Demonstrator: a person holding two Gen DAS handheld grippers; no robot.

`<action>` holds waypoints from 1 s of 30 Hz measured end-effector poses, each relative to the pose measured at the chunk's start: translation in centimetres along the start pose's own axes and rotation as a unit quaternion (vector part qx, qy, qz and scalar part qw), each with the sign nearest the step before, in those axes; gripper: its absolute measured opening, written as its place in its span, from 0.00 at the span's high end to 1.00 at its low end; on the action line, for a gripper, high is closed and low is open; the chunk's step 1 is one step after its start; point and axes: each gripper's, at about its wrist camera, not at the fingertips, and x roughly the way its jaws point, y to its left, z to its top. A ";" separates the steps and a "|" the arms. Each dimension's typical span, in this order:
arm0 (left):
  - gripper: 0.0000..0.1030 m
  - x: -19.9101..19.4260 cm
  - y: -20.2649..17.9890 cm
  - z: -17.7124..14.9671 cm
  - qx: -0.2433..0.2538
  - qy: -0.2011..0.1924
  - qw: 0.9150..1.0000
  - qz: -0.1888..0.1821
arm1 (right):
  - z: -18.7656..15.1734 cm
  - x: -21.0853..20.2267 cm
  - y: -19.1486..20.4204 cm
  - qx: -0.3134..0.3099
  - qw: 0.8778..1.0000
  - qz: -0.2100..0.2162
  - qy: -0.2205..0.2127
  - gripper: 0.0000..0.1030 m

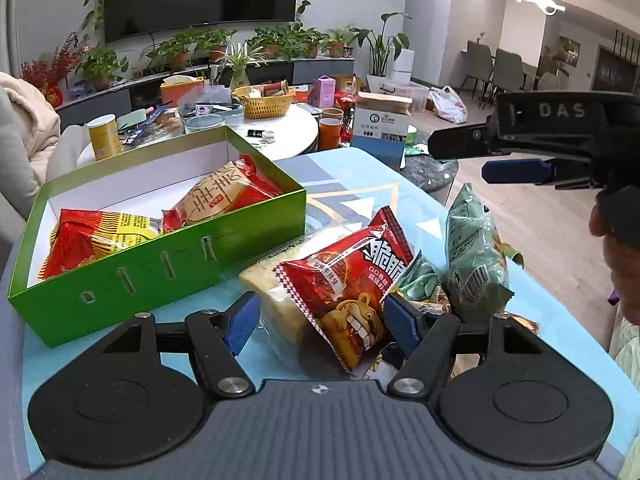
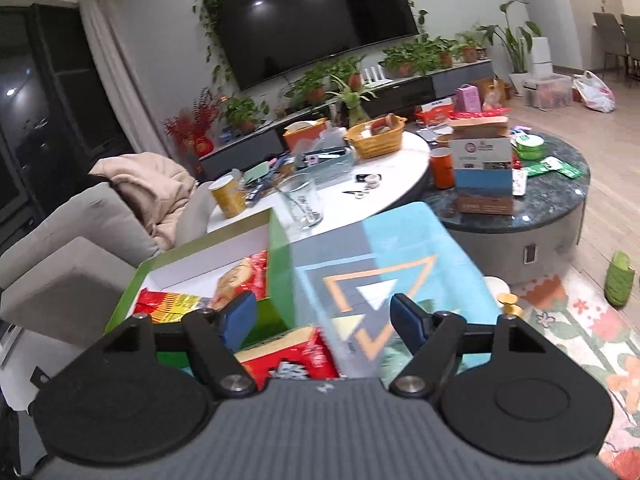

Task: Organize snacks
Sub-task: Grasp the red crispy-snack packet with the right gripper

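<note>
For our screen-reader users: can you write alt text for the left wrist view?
The left gripper, jaws open, straddles a red snack bag lying on a cake pack beside a green box holding two snack packs. A green bag stands to its right.

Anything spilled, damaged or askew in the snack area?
No spill or damage visible. The loose snacks are a jumble: the red snack packet lies tilted across a pale wrapped cake, with the green bag propped behind. The green box sits at an angle to the table edge.
</note>
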 end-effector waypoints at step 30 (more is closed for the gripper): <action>0.45 3.2 1.1 -0.3 -0.051 0.010 0.998 -0.021 | -2.5 7.6 4.2 -0.079 0.984 0.058 0.152 0.53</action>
